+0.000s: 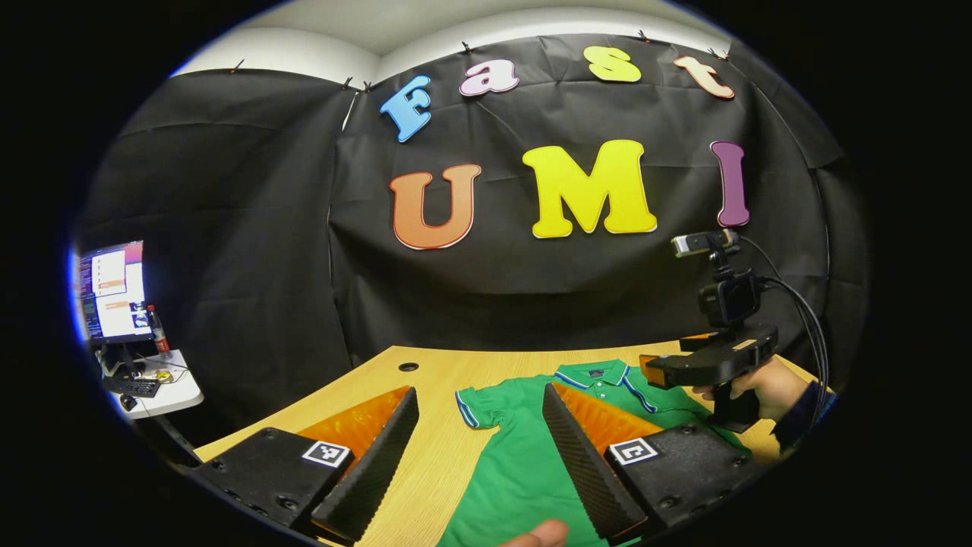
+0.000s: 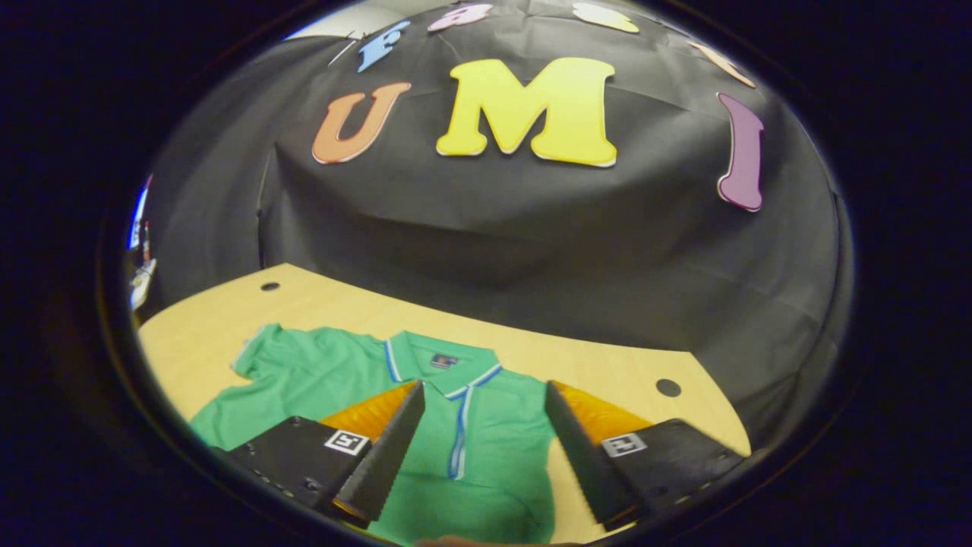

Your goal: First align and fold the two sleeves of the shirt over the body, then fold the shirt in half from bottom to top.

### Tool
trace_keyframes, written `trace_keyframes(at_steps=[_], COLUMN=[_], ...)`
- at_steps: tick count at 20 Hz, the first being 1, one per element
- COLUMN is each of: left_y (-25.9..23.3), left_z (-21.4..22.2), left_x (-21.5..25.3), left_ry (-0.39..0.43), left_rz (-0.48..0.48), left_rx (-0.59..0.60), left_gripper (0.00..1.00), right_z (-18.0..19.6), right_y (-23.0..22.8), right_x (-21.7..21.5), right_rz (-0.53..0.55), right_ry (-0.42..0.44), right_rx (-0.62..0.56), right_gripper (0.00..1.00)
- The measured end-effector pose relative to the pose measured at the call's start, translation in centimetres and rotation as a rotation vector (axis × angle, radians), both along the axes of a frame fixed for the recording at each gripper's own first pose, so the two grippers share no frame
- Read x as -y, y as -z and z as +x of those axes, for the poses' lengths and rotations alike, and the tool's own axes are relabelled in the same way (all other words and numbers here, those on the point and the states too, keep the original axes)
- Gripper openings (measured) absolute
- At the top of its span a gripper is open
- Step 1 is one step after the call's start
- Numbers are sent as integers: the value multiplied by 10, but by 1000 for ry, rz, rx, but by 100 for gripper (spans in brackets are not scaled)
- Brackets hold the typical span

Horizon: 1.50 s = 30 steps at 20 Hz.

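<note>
Green polo shirt (image 2: 425, 425) with blue-striped collar lies flat and unfolded on the pale wooden worktop (image 2: 319, 304), both sleeves still spread, while left tool (image 1: 480, 456) and right tool (image 2: 480, 448) hover above, jaws parted, empty.

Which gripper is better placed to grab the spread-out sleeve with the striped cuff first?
Left. The striped-cuff sleeve of the green polo shirt lies just ahead, between the left gripper's open fingers. The right gripper hovers open over the collar, with that sleeve far off to its side.
</note>
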State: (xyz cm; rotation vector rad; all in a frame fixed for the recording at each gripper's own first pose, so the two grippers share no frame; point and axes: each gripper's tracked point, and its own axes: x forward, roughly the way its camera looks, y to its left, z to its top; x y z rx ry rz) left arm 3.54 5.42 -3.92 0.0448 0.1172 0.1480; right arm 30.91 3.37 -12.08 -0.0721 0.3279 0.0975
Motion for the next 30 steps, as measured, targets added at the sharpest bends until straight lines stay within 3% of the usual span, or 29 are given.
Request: trace_keyframes(at_steps=[6, 10, 13, 19, 22, 25, 30], left_y=[9, 24, 25, 12, 23, 55, 119], left_z=[7, 10, 9, 43, 90, 136, 199], left_x=[-2, 5, -4, -17, -18, -40, -70], left_ry=[5, 43, 14, -9, 25, -10, -81], left_rz=[-10, -61, -64, -89, -94, -76, -222], left_rx=[-26, -77, -85, -112, -179, -281, -386], left_gripper=[100, 100, 100, 100, 100, 100, 100], right_z=[-60, -123, -182, -263, -281, -289, -286], right_y=[-62, -97, -98, -85, -84, -83, -78], right_x=[0, 33, 56, 89, 87, 80, 71], right_rz=[32, 36, 69, 21, -13, -51, -50], right_ry=[-30, 34, 57, 80, 58, 30, -8], right_rx=[109, 212, 227, 299, 340, 354, 357], right_gripper=[96, 96, 96, 94, 95, 95, 95])
